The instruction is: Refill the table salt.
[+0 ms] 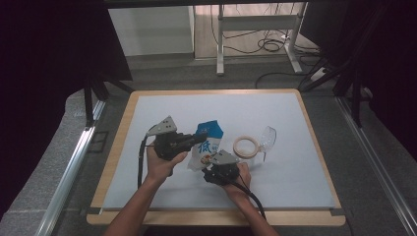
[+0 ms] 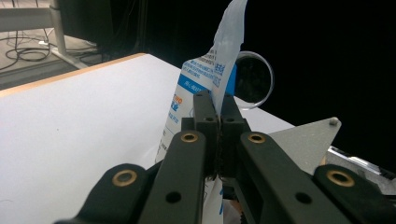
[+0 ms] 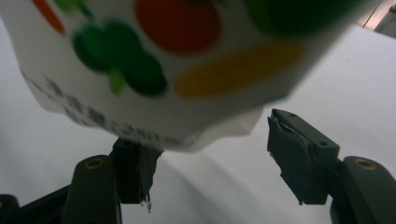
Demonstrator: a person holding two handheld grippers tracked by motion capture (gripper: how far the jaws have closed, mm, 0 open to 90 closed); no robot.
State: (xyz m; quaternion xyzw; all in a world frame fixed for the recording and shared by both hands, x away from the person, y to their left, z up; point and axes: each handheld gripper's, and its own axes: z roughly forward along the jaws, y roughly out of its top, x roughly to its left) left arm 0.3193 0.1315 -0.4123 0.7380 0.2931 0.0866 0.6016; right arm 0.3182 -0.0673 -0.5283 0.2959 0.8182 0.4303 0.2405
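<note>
Table evenly lit, surroundings dark; close bag [image 3: 154, 70] blurred.

Blurred print and cut-off edges on your pouch

In your right gripper view the pouch [image 3: 154, 70] is too blurred to read and runs off the top edge; your left gripper [image 2: 218, 105] covers its lower seam, and the clear cup [image 2: 254, 79] sits half hidden behind it.

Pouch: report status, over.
Left gripper shut on pouch edge, held upright. Right gripper open beneath it. Tape roll and clear cup beside, apart.
</note>
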